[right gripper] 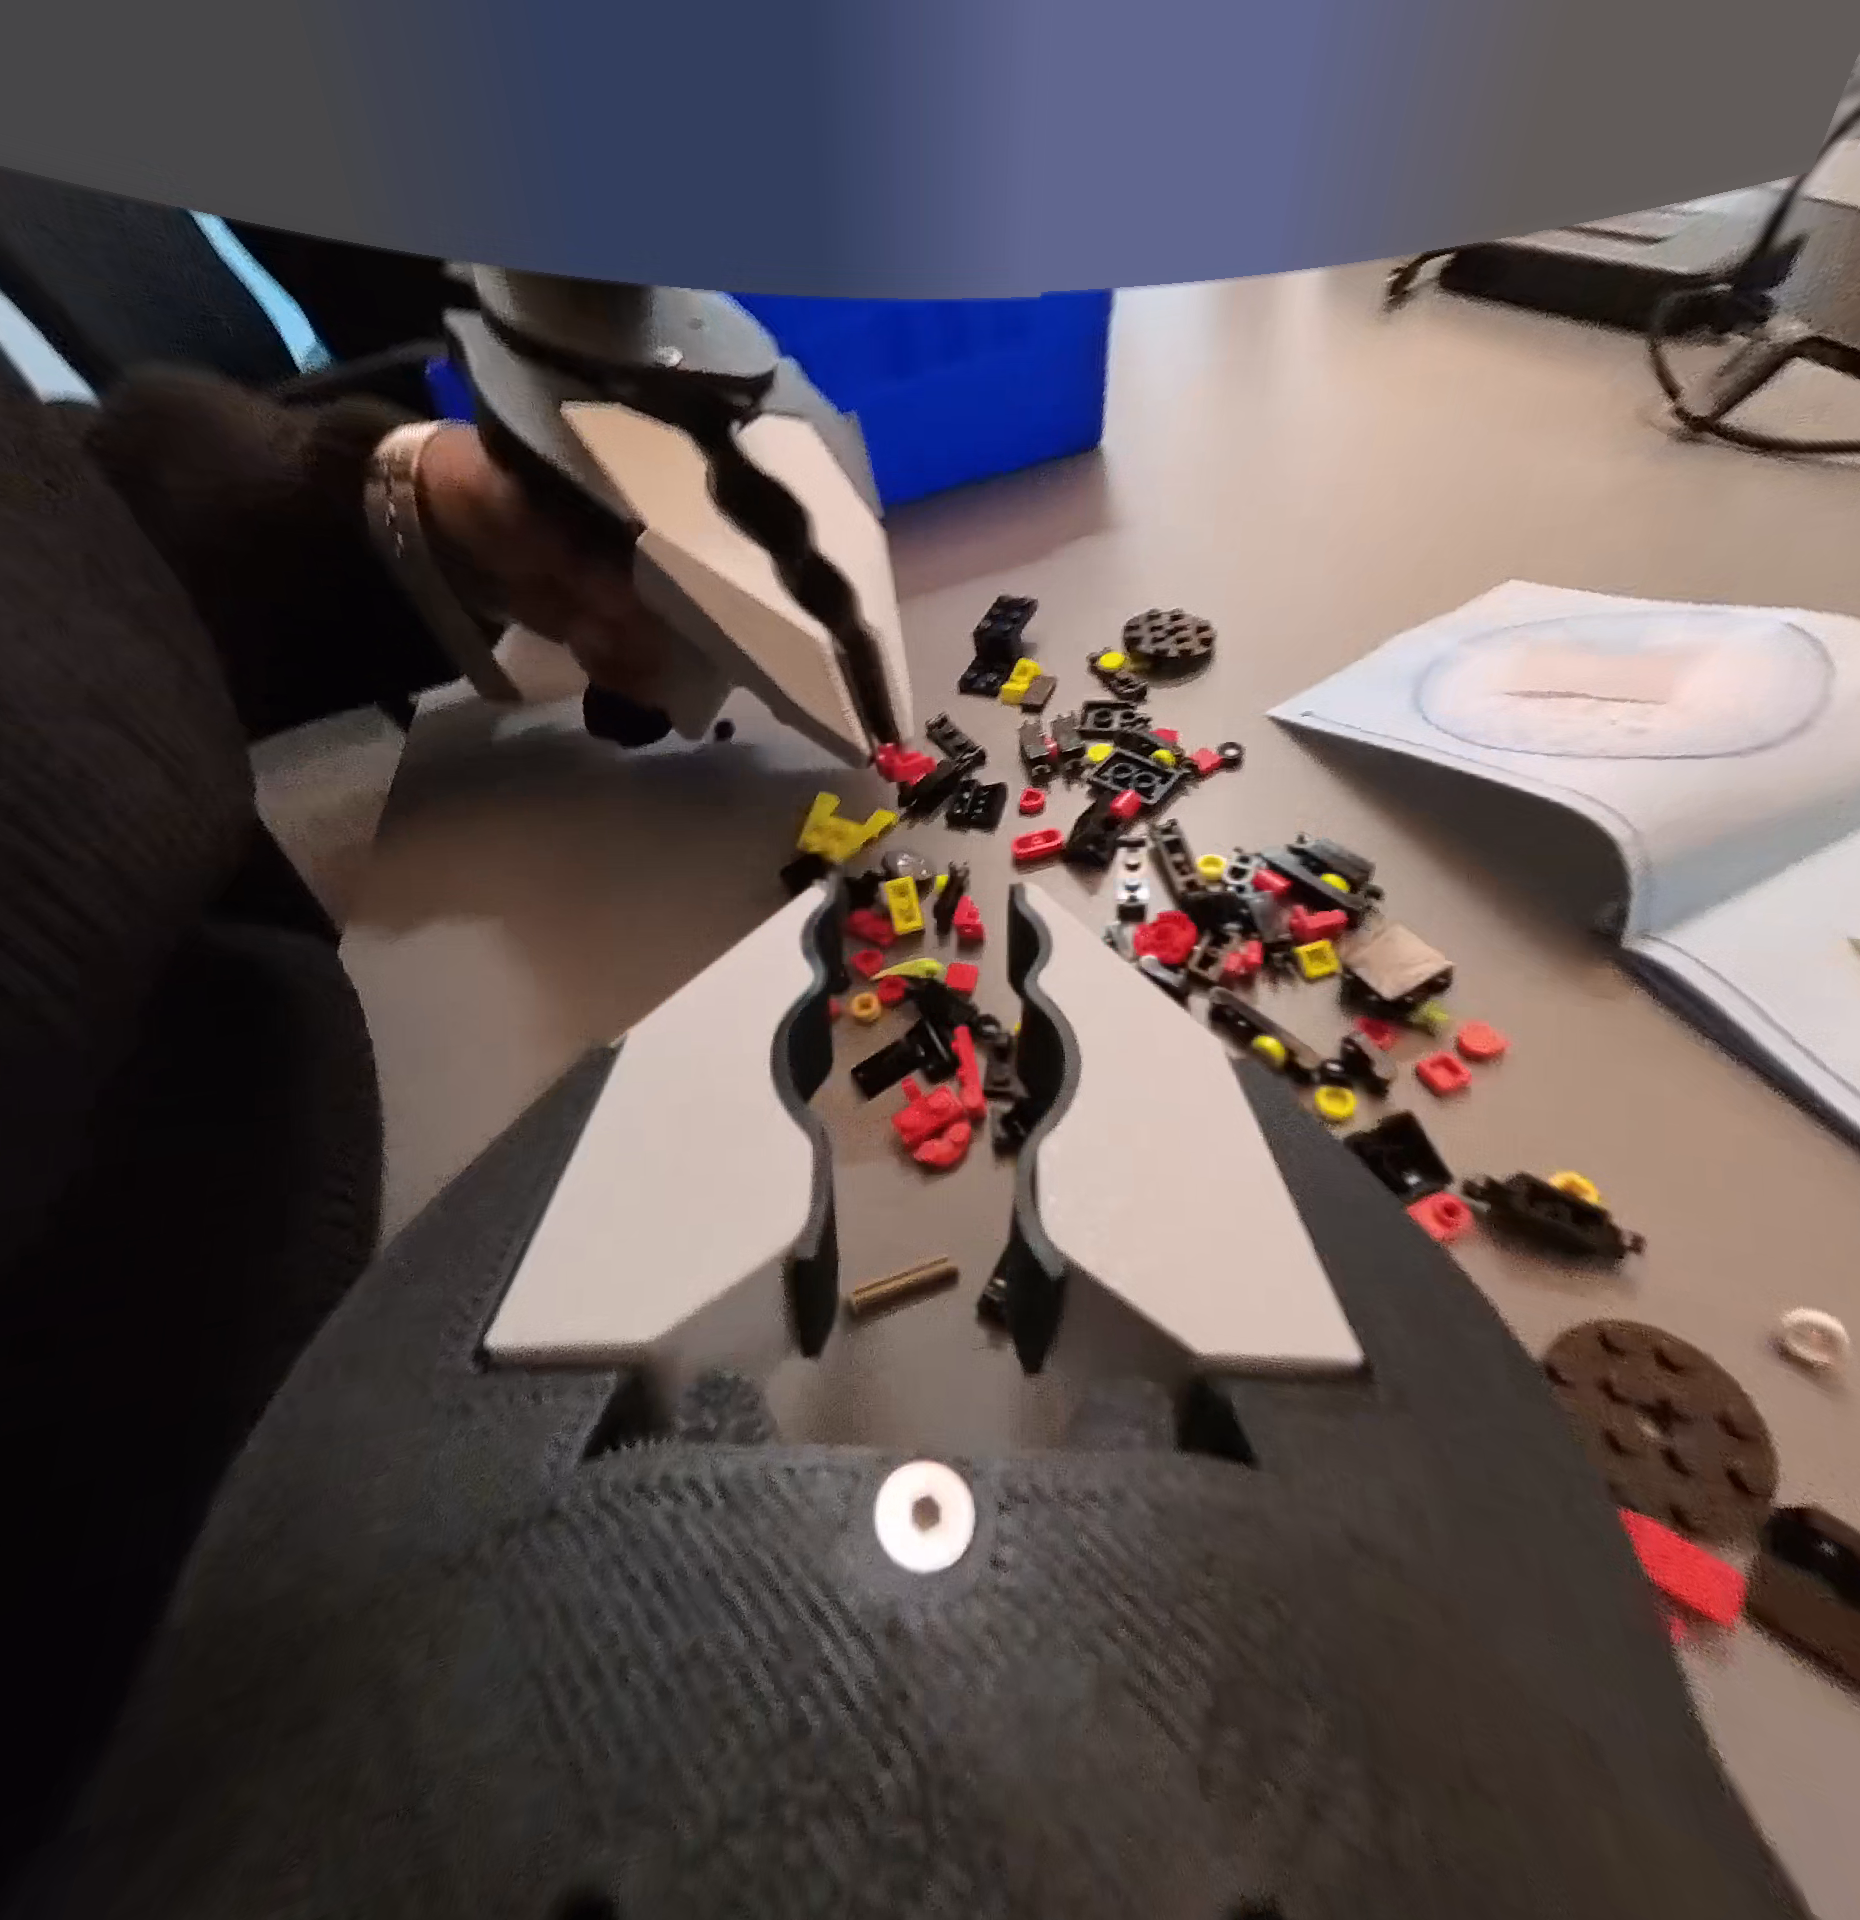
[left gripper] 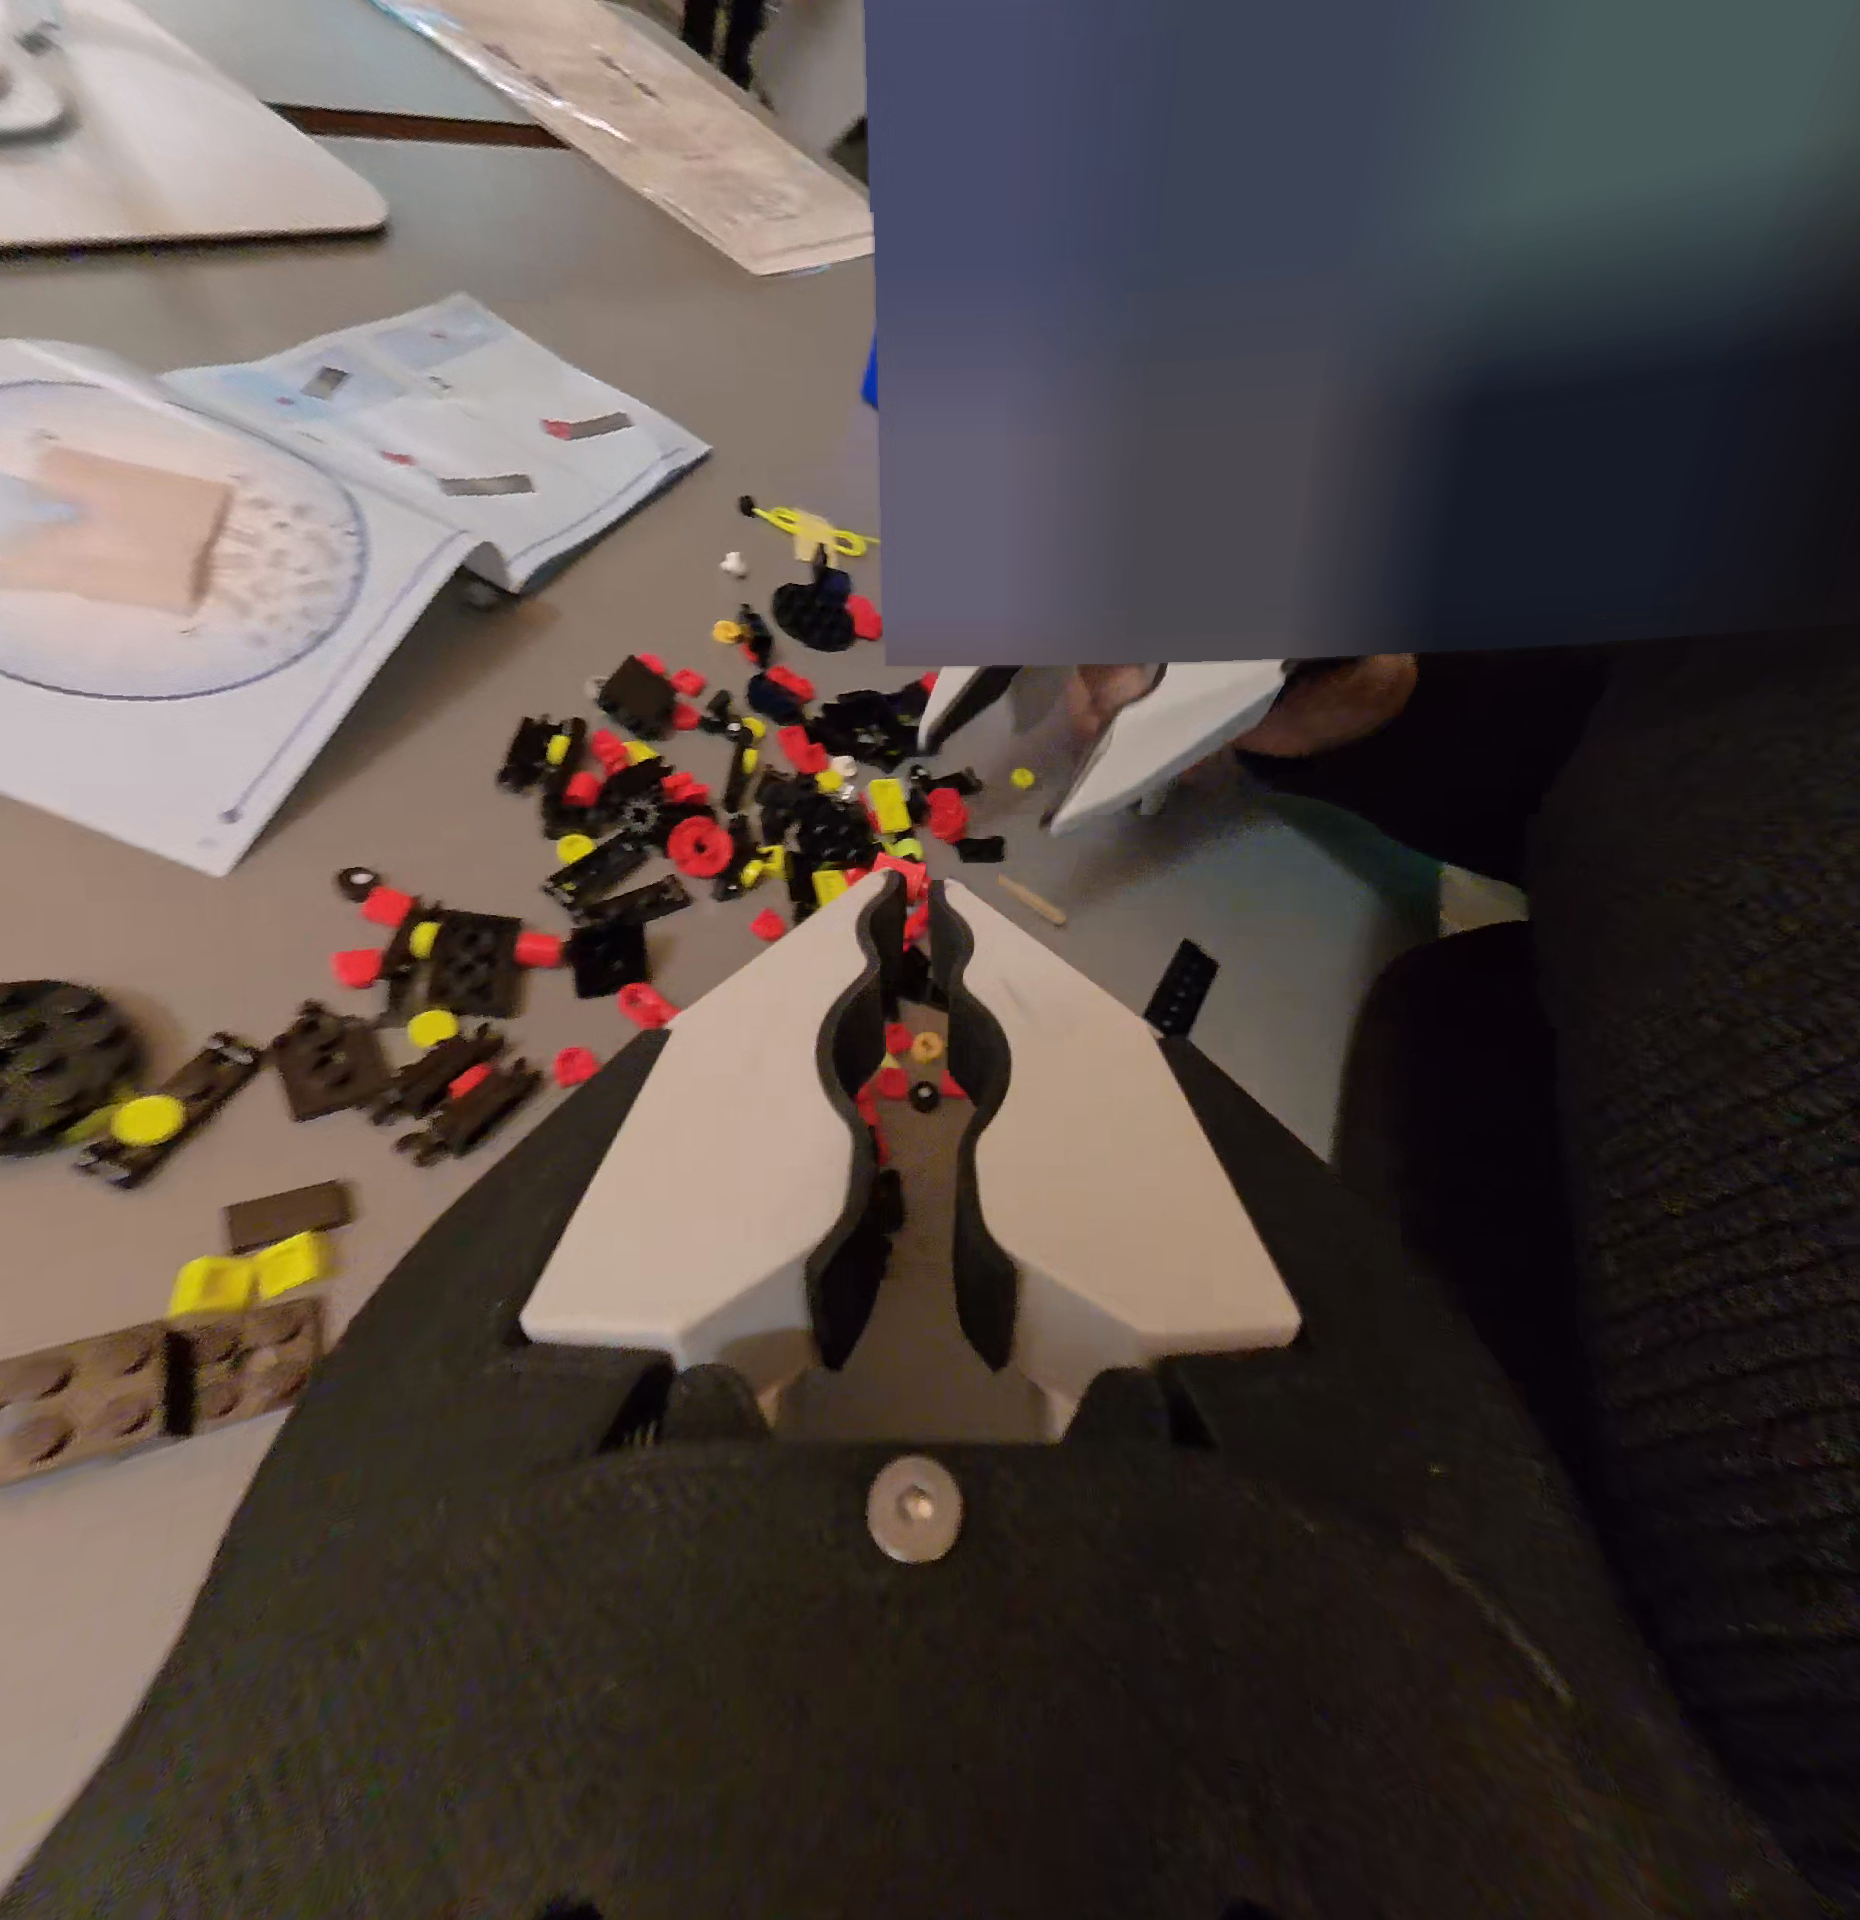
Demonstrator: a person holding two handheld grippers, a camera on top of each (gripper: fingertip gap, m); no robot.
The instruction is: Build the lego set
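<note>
Over a grey table (right gripper: pixel 1321 436), the left gripper (left gripper: pixel 910 885) pinches a small red piece (right gripper: pixel 898 762) at the edge of the scattered lego pieces (right gripper: pixel 1113 914), apparently lifting it out, while the right gripper (right gripper: pixel 921 896) waits spread apart above them.

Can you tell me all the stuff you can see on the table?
Lego pieces: many, black, red and yellow, loose in a heap mid-table.
Round plates: at least two, black, at the heap's edges.
Booklet: one, pale blue, open beside the heap.
Bin: one, blue, behind the heap.
Table: one, grey.
Left gripper: grey fingers, tips nearly shut at a red piece.
Right gripper: grey fingers, open over the heap.
</note>
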